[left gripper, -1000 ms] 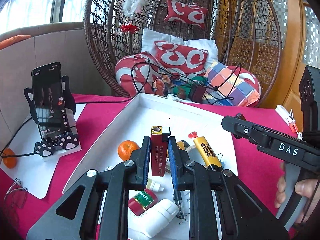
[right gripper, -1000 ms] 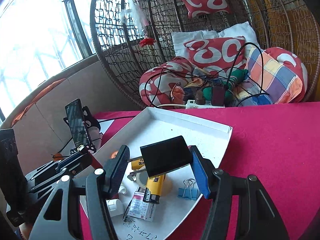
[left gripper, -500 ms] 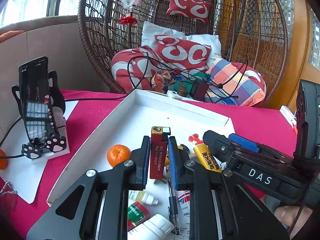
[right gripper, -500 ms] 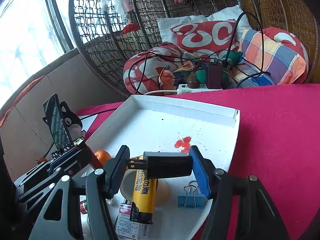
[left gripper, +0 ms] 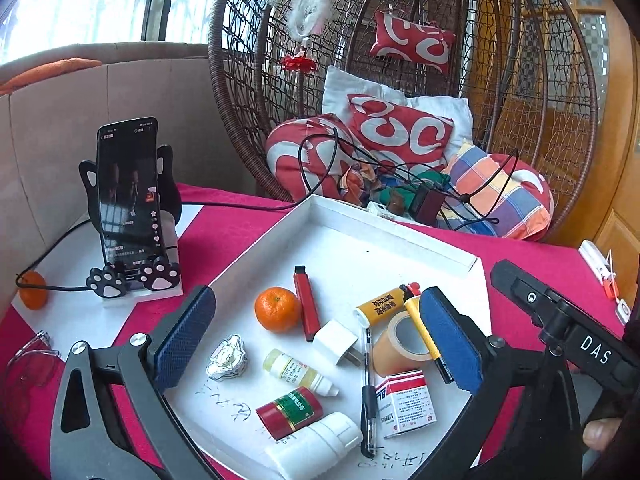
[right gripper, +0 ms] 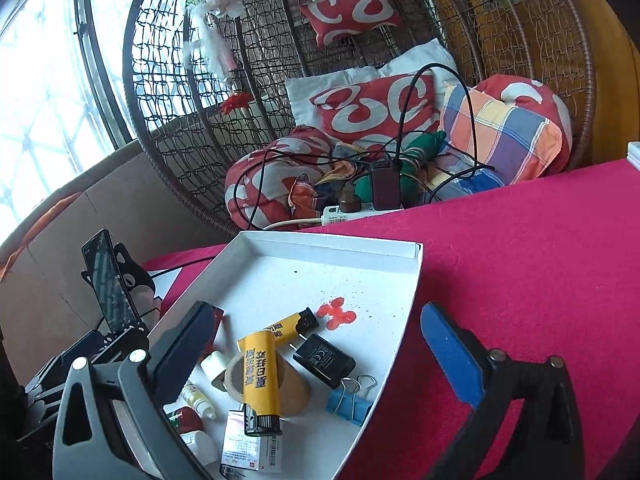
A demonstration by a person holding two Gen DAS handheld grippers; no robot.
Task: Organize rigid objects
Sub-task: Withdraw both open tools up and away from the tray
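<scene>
Left wrist view: the left hand-held gripper (left gripper: 316, 344) has just been opening and now stands wide apart, gripping nothing, over a white tray (left gripper: 400, 240). In the tray lie a red lighter (left gripper: 307, 304) just beside an orange (left gripper: 277, 309), a white plug (left gripper: 335, 341), a small dropper bottle (left gripper: 296, 372), a silver trinket (left gripper: 226, 363), a red-and-green tube (left gripper: 289, 412), a white bottle (left gripper: 316, 446), a pen (left gripper: 367, 396), a medicine box (left gripper: 407, 403), a tape roll (left gripper: 398, 346) and a yellow lighter (left gripper: 380, 305). The tray sits on a surface (left gripper: 240, 232) with a pink cloth; a phone (left gripper: 128, 192) stands on a cat-shaped stand at left, and a wicker hanging chair (left gripper: 248, 80) with cushions is behind.

Right wrist view: the right hand-held gripper (right gripper: 320, 354) has also just been opening and is spread wide, empty. A black charger (right gripper: 324, 360) lies in the tray between the fingers, touching neither, near a blue binder clip (right gripper: 350, 400). A second yellow lighter (right gripper: 260, 384) leans over the tape roll. A window is at left.
</scene>
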